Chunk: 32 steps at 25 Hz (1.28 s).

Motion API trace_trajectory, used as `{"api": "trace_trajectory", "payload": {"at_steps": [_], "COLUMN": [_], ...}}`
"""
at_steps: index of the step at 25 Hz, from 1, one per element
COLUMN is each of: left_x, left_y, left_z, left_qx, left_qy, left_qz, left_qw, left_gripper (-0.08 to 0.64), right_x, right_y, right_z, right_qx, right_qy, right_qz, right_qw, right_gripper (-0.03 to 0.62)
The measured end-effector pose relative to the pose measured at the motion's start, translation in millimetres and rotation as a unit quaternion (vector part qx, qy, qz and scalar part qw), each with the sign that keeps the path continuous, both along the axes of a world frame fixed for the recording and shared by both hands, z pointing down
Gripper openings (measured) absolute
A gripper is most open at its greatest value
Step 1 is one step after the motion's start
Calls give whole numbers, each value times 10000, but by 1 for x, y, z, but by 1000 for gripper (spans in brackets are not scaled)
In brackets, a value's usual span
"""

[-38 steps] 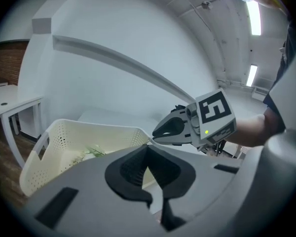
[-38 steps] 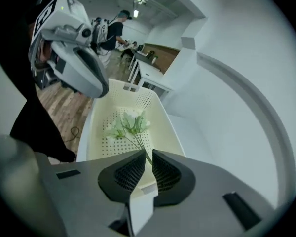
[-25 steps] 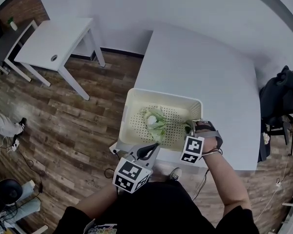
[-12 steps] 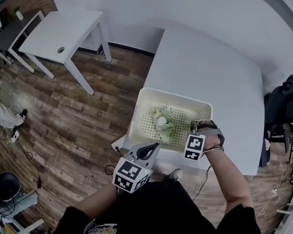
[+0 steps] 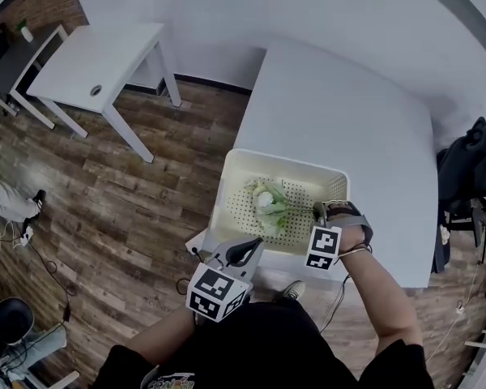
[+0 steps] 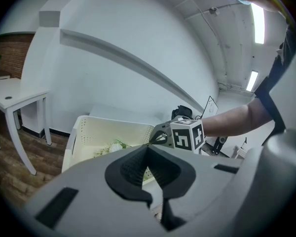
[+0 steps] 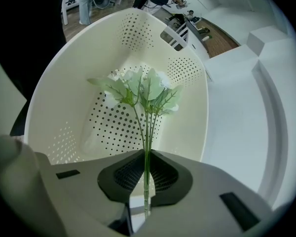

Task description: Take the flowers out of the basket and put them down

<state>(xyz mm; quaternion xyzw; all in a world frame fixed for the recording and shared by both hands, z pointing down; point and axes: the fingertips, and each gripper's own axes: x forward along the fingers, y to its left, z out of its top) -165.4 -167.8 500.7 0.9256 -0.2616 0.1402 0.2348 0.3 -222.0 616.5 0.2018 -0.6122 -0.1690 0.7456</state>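
Observation:
A bunch of white flowers with green leaves (image 5: 267, 205) lies in the cream perforated basket (image 5: 283, 159) at the near edge of the white table. My right gripper (image 5: 317, 211) reaches in over the basket's right side. In the right gripper view its jaws are closing and the pads (image 7: 128, 174) pinch the thin green stems (image 7: 147, 147), with the blooms (image 7: 143, 90) pointing away over the basket floor (image 7: 113, 122). My left gripper (image 5: 247, 250) hovers just before the basket's near wall, shut and empty (image 6: 150, 169). It looks at the basket (image 6: 103, 130) and the right gripper's marker cube (image 6: 187, 135).
The basket sits on a large white table (image 5: 348, 104) that stretches away to the back right. A small white side table (image 5: 97, 55) stands on the wood floor (image 5: 146, 209) at the left. A chair with dark clothing (image 5: 470, 160) is at the far right.
The right gripper stays at the basket's right side over the stems. The flowers and the left gripper keep their places; only the head view shifts slightly.

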Motion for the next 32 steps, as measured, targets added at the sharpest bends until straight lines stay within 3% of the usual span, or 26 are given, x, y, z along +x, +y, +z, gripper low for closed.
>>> {"api": "trace_trajectory", "payload": {"at_steps": [5,10,13,19,22,25,27,32], "left_x": [8,18,24,34,38,45,52,72], "left_y": [-1,5,9,17,21,25,27,37], "left_z": [-4,-8,-11,-18,-23,-28,-31,-39], "left_qx": [46,95,147,263,330,420,484,573], "left_qy": [-24,-38,-56,-62,-64,-59,-41,25], "left_qz": [82,204,297,419,533,681,789,1086], "left_qw": [10000,9997,9994,9988,9980,9968,9957,9924], "left_gripper": [6,6,6,6,6,6,6,6], "right_x": [0,-5,-4,5,11,22,33,70], "right_y": [0,3,7,14,18,23,29,54], "right_z": [-18,-43,-58,-99,-124,-148,-162,-179], "right_qx": [228,480,662,1245,1635,2081,2362,2809], "right_qy": [-349,-1084,-1685,-2766,-3279,-3807,-4224,-5215], "right_qz": [164,547,971,1649,1977,2353,2639,3496], "right_qw": [9990,9914,9787,9385,9092,8697,8343,7259], "right_gripper": [43,43,43,41,41,41,41,41]}}
